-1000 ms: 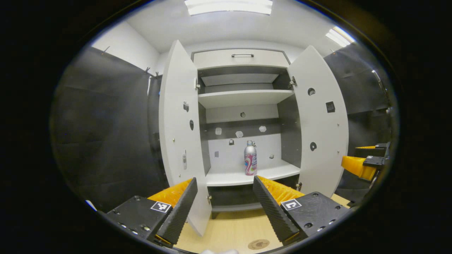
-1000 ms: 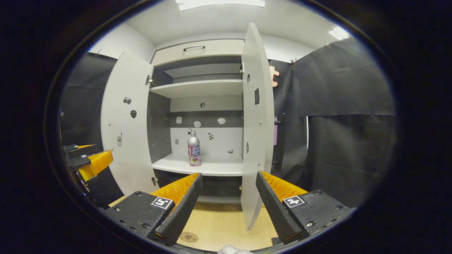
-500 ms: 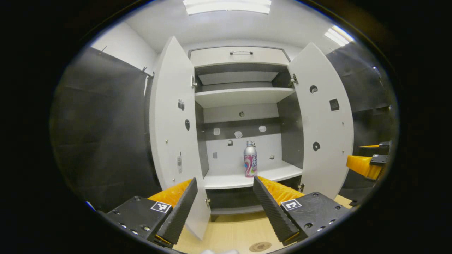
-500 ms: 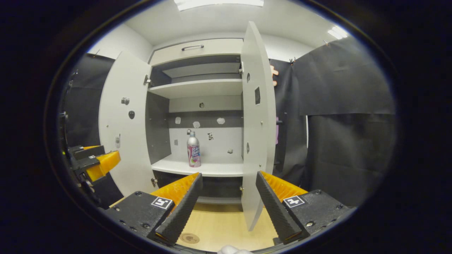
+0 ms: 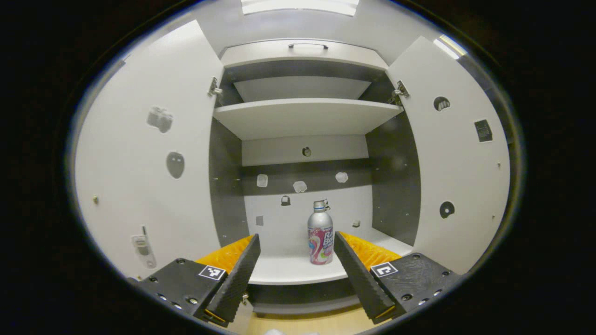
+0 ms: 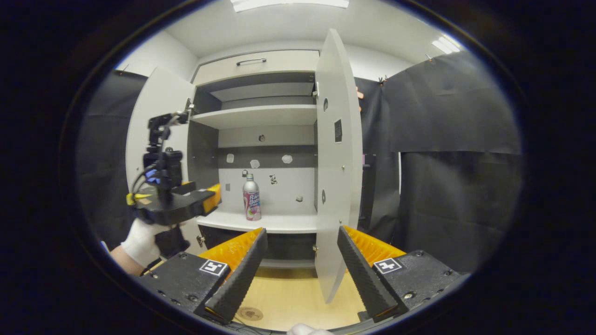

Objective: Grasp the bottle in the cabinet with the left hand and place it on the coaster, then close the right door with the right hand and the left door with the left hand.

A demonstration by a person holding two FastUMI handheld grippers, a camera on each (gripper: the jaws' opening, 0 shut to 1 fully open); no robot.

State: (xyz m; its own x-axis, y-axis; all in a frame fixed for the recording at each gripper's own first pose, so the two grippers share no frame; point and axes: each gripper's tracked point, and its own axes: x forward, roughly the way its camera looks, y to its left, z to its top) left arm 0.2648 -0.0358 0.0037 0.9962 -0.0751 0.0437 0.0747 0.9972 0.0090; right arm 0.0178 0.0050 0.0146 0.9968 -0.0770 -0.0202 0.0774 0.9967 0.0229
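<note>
In the left gripper view, the left door (image 5: 144, 153) of the cabinet (image 5: 302, 116) stands wide open at the left side. Next to it, the left gripper (image 5: 293, 265) has its two fingers wide apart and holds nothing. Between them and farther in, the bottle (image 5: 320, 238) stands upright on the lower shelf (image 5: 288, 272), closer to the finger on the right side but not touching it. The right door (image 5: 458, 158) is open at the right edge. This view looks straight into the cabinet from near and shows both doors from the inside.

The right gripper view looks from farther back. At the left, a gloved hand (image 6: 142, 235) holds the left gripper (image 6: 186, 202) in front of the open left door (image 6: 156, 116), with its tips near the front edge of the shelf (image 6: 260, 222). The bottle (image 6: 251, 197) stands upright on this shelf, apart from those tips. At the bottom, the coaster (image 6: 251, 314) lies on the wooden floor surface (image 6: 293, 298) in front of the cabinet. The right gripper (image 6: 300, 270) has its fingers spread apart and empty. The right door (image 6: 337, 158) is seen nearly edge-on, and its lower edge appears between these fingers, farther off.
</note>
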